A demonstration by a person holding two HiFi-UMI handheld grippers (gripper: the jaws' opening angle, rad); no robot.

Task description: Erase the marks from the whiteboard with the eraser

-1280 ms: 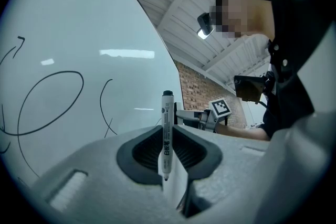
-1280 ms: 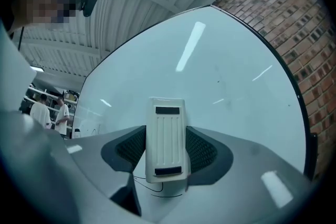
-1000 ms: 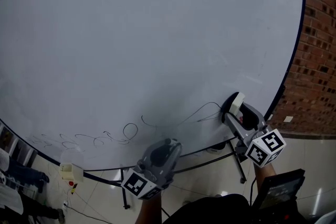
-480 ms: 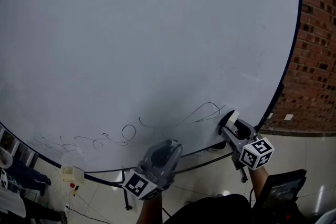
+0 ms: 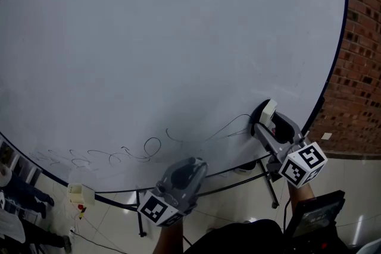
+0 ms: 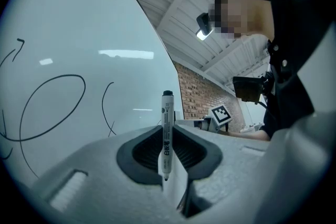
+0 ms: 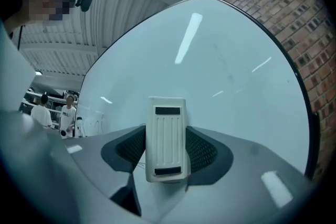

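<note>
Right gripper clamps the eraser by the whiteboard marks.
Tilting it, we'd skip strokes; left gripper's pinched marker could re-mark.

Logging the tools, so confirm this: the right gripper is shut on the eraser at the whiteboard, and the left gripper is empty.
Wrong on one point: the left gripper view shows the left gripper shut on a marker, not empty. The rest holds.

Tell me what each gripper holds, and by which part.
The left gripper clamps a marker by its lower barrel; the right gripper clamps the eraser by its long sides.
</note>
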